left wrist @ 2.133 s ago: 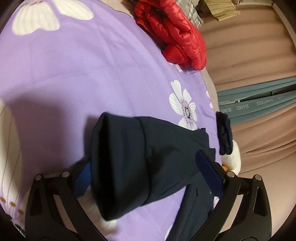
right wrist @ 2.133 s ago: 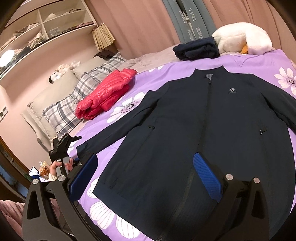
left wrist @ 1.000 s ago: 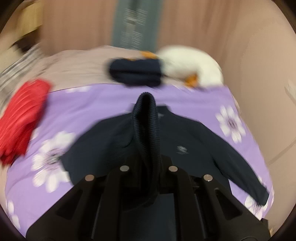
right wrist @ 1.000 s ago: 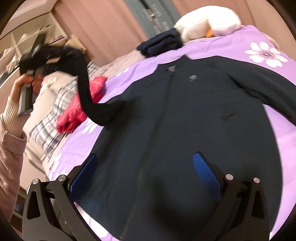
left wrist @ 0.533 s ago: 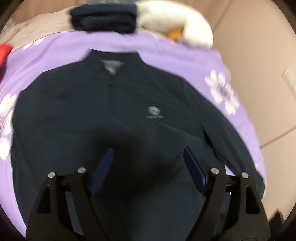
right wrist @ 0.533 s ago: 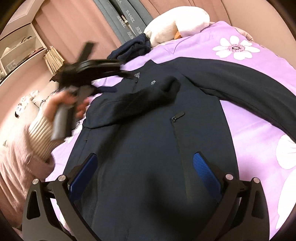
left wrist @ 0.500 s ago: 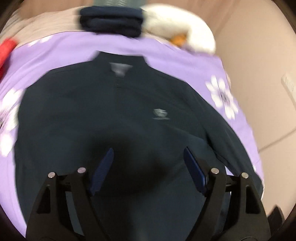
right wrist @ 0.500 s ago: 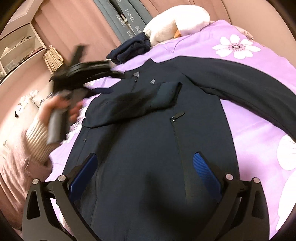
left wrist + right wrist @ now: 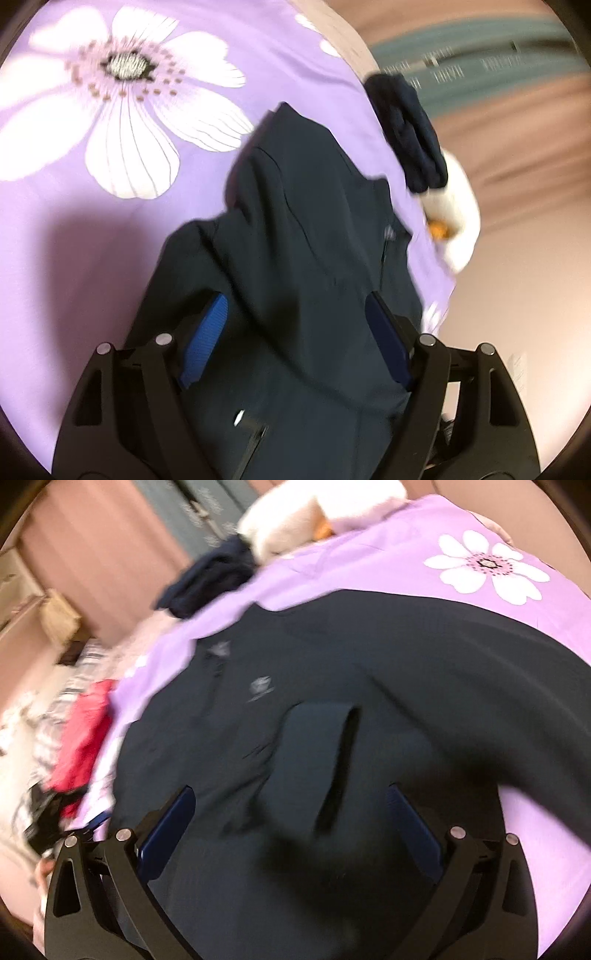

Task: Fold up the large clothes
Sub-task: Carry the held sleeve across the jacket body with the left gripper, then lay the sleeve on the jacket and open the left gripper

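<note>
A large dark navy jacket [image 9: 369, 657] lies front-up on a purple flowered bedspread [image 9: 388, 546]. Its left sleeve is folded across the chest, with the cuff [image 9: 321, 760] in the middle of the right wrist view. The other sleeve stretches out to the right. My right gripper [image 9: 291, 823] is open and empty above the jacket's lower front. My left gripper [image 9: 295, 339] is open and empty over the jacket's left shoulder fold [image 9: 295, 221] near its side edge. Both views are blurred by motion.
A folded navy garment [image 9: 210, 579] and a white plush toy [image 9: 306, 520] lie at the head of the bed. A red puffer jacket [image 9: 85, 734] lies by plaid pillows at the left. Pink curtains [image 9: 517, 129] stand behind.
My left gripper carried the left sleeve over the chest, let it go and swung back to the jacket's left side. My right gripper moved in closer over the jacket.
</note>
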Demonstrator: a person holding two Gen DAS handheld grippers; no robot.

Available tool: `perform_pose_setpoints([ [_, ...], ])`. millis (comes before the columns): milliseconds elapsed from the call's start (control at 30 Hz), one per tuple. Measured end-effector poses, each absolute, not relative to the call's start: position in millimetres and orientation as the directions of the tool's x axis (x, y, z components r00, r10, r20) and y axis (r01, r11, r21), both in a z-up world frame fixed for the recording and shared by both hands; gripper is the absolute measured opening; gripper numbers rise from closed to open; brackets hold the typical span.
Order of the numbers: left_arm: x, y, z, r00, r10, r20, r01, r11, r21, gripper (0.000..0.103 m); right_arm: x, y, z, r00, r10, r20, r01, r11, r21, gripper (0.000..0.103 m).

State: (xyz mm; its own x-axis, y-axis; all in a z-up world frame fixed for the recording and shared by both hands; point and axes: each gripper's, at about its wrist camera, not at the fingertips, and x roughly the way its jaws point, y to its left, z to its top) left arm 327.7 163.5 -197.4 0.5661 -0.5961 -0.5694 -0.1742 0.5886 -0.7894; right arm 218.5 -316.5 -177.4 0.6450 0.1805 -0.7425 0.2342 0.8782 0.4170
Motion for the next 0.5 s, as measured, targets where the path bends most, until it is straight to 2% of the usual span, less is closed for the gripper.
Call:
perform_pose_setpoints([
  [67, 339, 167, -205, 0.592, -0.591, -0.548, -0.218, 0.537, -0.815, 0.077, 235, -317, -187, 0.625, 0.173, -0.761, 0.247, 0.881, 0.404, 0.099],
  [100, 345, 168, -209, 0.606, -0.587, -0.537, -0.232, 0.516, -0.825, 0.076, 239, -317, -190, 0.62, 0.157, -0.768, 0.256, 0.885, 0.388, 0.088],
  [133, 350, 176, -210, 0.622, -0.574, -0.532, -0.244, 0.503, -0.829, 0.07, 245, -317, -192, 0.613, 0.14, -0.778, 0.266, 0.89, 0.37, 0.075],
  [167, 353, 181, -210, 0.636, -0.561, -0.53, -0.253, 0.497, -0.83, 0.067, 250, -316, -192, 0.613, 0.138, -0.778, 0.261, 0.894, 0.365, 0.068],
  [200, 356, 183, -210, 0.643, -0.553, -0.53, -0.264, 0.49, -0.831, 0.067, 254, -315, -192, 0.617, 0.154, -0.772, 0.249, 0.892, 0.377, 0.049],
  [300, 360, 197, -210, 0.679, -0.538, -0.499, -0.295, 0.422, -0.857, 0.054, 271, -307, -180, 0.617, 0.158, -0.771, 0.221, 0.905, 0.363, 0.015],
  [400, 355, 206, -214, 0.706, -0.54, -0.458, -0.292, 0.367, -0.883, 0.047, 281, -299, -150, 0.679, 0.148, -0.719, 0.166, 0.923, 0.347, 0.01],
  [500, 353, 205, -221, 0.704, -0.538, -0.464, -0.301, 0.366, -0.881, 0.045, 285, -304, -141, 0.688, 0.133, -0.713, 0.175, 0.924, 0.341, 0.01],
])
